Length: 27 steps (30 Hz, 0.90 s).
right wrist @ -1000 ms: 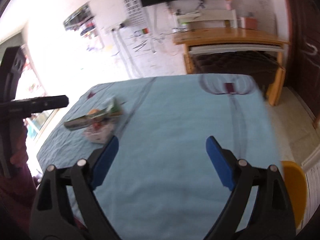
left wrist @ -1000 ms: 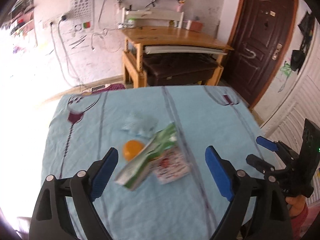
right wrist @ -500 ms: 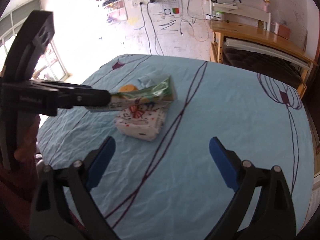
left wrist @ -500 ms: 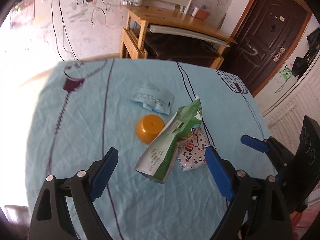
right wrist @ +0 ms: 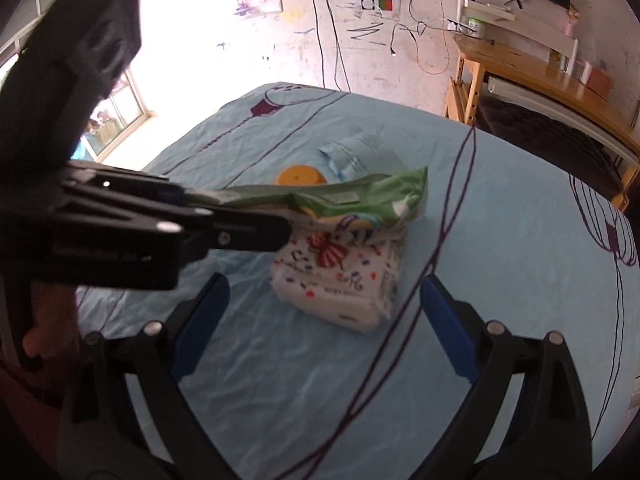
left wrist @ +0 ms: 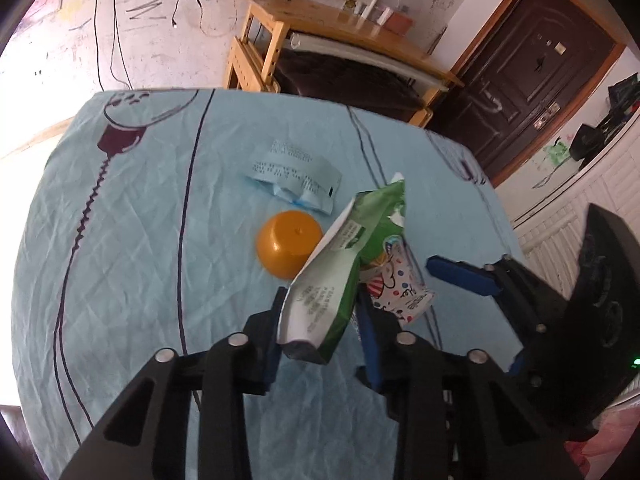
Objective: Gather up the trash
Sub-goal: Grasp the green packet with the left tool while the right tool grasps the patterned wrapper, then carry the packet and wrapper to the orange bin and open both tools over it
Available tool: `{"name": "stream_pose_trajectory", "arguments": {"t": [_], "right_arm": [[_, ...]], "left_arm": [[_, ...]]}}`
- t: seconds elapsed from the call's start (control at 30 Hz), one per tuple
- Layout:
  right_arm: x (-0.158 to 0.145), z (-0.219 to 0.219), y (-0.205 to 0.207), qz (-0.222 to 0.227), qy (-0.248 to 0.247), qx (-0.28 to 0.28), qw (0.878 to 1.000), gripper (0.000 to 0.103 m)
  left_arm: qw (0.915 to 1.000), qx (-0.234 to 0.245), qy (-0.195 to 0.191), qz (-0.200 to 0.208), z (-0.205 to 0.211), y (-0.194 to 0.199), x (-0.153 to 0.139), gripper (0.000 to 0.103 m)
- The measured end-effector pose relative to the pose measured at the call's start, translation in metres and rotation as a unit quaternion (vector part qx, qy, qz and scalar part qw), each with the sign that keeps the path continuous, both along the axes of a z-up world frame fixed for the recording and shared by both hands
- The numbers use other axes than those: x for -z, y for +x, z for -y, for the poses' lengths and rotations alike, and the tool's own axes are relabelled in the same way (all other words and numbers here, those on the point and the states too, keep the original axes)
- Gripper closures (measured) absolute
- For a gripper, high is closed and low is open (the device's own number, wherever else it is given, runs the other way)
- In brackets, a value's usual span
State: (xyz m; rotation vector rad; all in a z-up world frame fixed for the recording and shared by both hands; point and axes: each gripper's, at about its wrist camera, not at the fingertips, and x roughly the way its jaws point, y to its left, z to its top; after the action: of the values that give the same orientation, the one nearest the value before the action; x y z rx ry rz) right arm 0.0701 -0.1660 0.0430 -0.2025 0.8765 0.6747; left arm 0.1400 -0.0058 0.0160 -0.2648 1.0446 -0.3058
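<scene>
My left gripper [left wrist: 320, 332] is shut on the near end of a green and white snack bag [left wrist: 340, 280], which also shows in the right wrist view [right wrist: 340, 198]. A white tissue pack with red and blue print [right wrist: 340, 280] lies on the table under the bag's far end; it also shows in the left wrist view [left wrist: 400, 288]. An orange cap [left wrist: 289, 243] and a light blue wrapper [left wrist: 294, 174] lie just beyond. My right gripper [right wrist: 324, 316] is open, its fingers either side of the tissue pack, close in front of it.
The table has a light blue cloth [left wrist: 120, 220] with dark line drawings. A wooden desk [left wrist: 340, 36] stands behind it by the wall, a dark door [left wrist: 532, 80] at the right. A window [right wrist: 116, 120] is at the left.
My left gripper has closed on the green bag. My right gripper has moved in toward the tissue pack and stays open.
</scene>
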Motion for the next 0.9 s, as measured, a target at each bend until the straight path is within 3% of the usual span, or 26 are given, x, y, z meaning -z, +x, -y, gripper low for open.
{"name": "stream_pose_trajectory", "arguments": {"t": [0.37, 0.43, 0.53, 0.73, 0.9], "right_arm": [[0.009, -0.005, 0.019, -0.016, -0.009, 0.026, 0.999, 0.011], [0.009, -0.006, 0.02, -0.015, -0.012, 0.028, 0.999, 0.033], [0.008, -0.007, 0.018, 0.0, -0.023, 0.027, 0.999, 0.048], [0.001, 0.0, 0.009, 0.017, -0.015, 0.033, 0.999, 0.056], [-0.003, 0.011, 0.005, 0.024, -0.006, 0.047, 0.999, 0.056]], "left_arm": [[0.9987, -0.011, -0.013, 0.047, -0.013, -0.015, -0.033, 0.076], [0.9985, -0.015, -0.012, 0.05, -0.017, -0.017, -0.037, 0.076], [0.9981, -0.025, -0.012, 0.054, -0.022, -0.02, -0.042, 0.076], [0.9974, -0.036, -0.009, 0.061, -0.028, -0.027, -0.05, 0.076], [0.997, -0.034, 0.021, 0.066, -0.019, -0.028, -0.055, 0.076]]}}
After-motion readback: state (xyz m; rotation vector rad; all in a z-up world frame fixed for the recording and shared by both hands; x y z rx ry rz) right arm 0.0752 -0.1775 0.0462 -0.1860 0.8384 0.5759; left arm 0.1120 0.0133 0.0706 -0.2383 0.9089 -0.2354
